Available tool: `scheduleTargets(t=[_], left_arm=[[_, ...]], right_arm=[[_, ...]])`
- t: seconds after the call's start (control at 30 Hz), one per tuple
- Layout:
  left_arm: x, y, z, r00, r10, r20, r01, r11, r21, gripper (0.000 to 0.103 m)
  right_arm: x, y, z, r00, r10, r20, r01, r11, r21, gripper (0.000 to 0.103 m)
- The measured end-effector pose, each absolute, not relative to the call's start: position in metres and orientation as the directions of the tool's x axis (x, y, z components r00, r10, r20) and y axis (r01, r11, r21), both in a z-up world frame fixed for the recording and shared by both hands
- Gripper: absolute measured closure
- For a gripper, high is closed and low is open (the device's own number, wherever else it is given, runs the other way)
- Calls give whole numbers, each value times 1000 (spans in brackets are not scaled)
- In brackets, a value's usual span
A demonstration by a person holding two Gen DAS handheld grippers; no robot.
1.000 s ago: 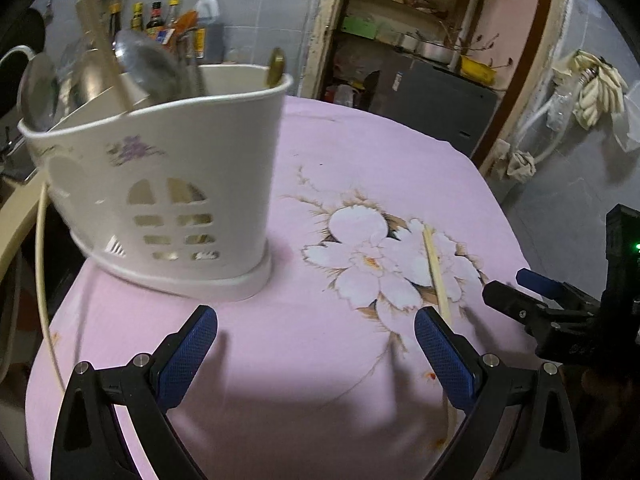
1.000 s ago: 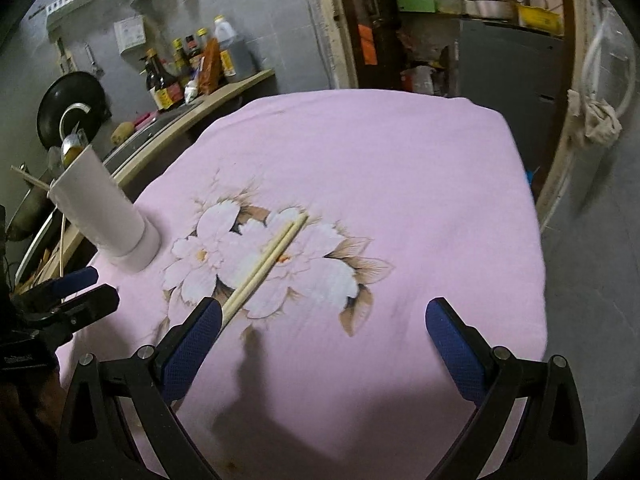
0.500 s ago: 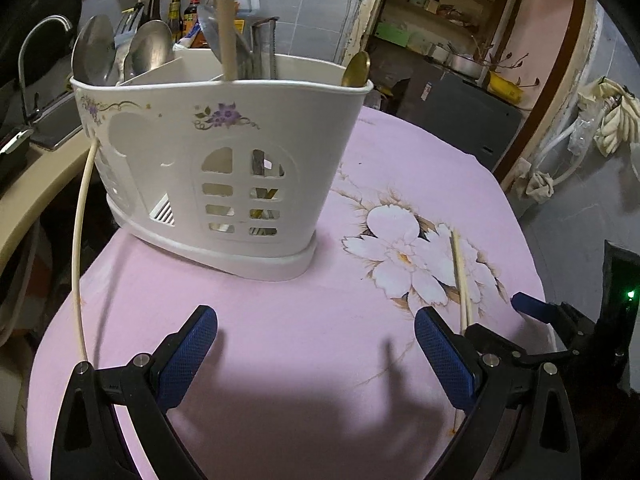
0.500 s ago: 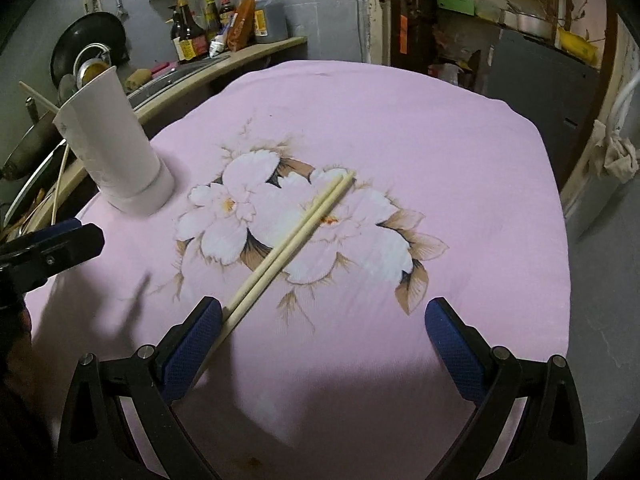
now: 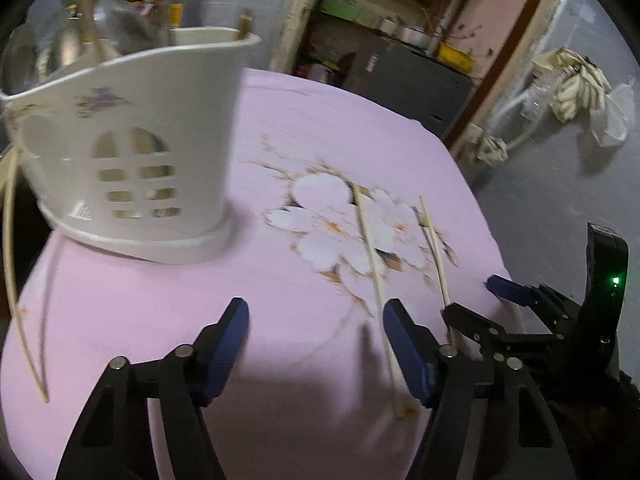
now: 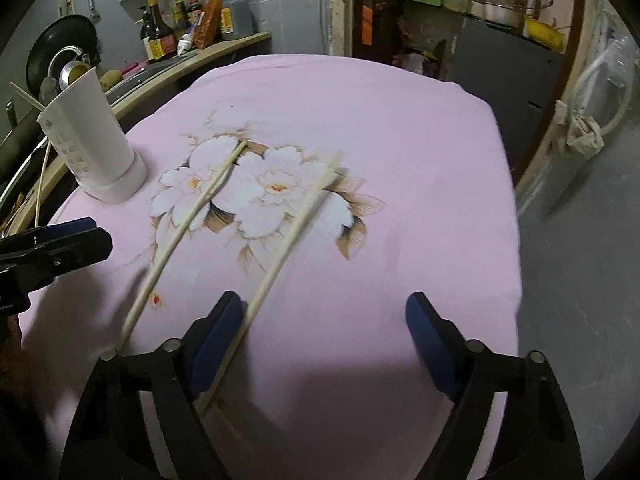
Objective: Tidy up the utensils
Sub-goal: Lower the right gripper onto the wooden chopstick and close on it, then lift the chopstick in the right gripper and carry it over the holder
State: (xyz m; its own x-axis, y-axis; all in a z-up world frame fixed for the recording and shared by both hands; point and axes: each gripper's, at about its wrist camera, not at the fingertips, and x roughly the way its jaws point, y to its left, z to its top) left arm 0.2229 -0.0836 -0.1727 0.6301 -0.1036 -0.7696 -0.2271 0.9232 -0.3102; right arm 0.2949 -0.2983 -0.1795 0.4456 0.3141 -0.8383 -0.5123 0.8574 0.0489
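Cluttered kitchen, sauce bottles (image 6: 192, 20) on the counter behind; pink floral tablecloth (image 6: 400, 128) covers the tabletop. White utensil holder (image 5: 132, 152) stands at the far left edge, spoons and a stick already in it.

Two wooden chopsticks lie apart on the flower print mid-table: left chopstick (image 6: 188, 216) and right chopstick (image 6: 296, 232). Long axes run near edge to far, tips leaning far-right in the right wrist view, roughly parallel; near ends sit by our grippers. A third stick (image 5: 12, 280) lies at the left edge.

Left gripper (image 5: 316, 344): jaws have just been closing, nothing between them; left chopstick lies just outside its right pad. Right gripper (image 6: 324, 336): jaws have also just been closing, nothing between them, pads on nothing; right chopstick runs past the outside of its left pad.

Handling, our guess: light, stiff, thin, smooth; likely to roll or skid on cloth and pivot in the pads. We'd pinch across the width near the near end, then tip upright for the holder.
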Motion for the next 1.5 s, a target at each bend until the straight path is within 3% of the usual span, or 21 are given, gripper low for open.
scheduleTargets(t=[0.2,0.4,0.57,0.67,0.77,1.0,1.07,1.13,1.2,1.5], left_arm=[[244,-94,-178,612,-168,-773,-159,931,-328,50],[269,-98,-183,602,-182,-778,-140,935,-327,58],[286,-98,-185,606,-191,-772,-139,930,-339,60],[296,-95,-186,607,-208,-767,-150,918,-367,67],[305,-94,-188,601,-226,-767,-161,906,-392,74],[323,-94,-197,571,-250,-782,-185,889,-420,82],[326,-95,-198,567,-248,-786,-190,889,-417,83],[327,-96,-198,559,-233,-796,-198,894,-401,88],[328,-96,-198,549,-214,-808,-207,902,-380,95],[327,-102,-190,527,-194,-828,-199,918,-342,98]], right_arm=[[303,-315,-183,448,311,-838,-481,874,68,27],[327,-325,-189,403,394,-826,-453,870,194,29],[348,-320,-198,382,430,-818,-449,860,242,47],[364,-313,-200,369,456,-810,-457,848,269,62],[375,-304,-200,359,473,-805,-472,836,280,69],[390,-286,-202,339,520,-784,-469,816,339,70],[390,-284,-204,345,524,-779,-460,818,346,86],[391,-282,-207,352,513,-783,-443,828,343,93],[393,-281,-208,346,511,-787,-425,833,354,94],[390,-281,-209,321,506,-801,-354,848,394,98]])
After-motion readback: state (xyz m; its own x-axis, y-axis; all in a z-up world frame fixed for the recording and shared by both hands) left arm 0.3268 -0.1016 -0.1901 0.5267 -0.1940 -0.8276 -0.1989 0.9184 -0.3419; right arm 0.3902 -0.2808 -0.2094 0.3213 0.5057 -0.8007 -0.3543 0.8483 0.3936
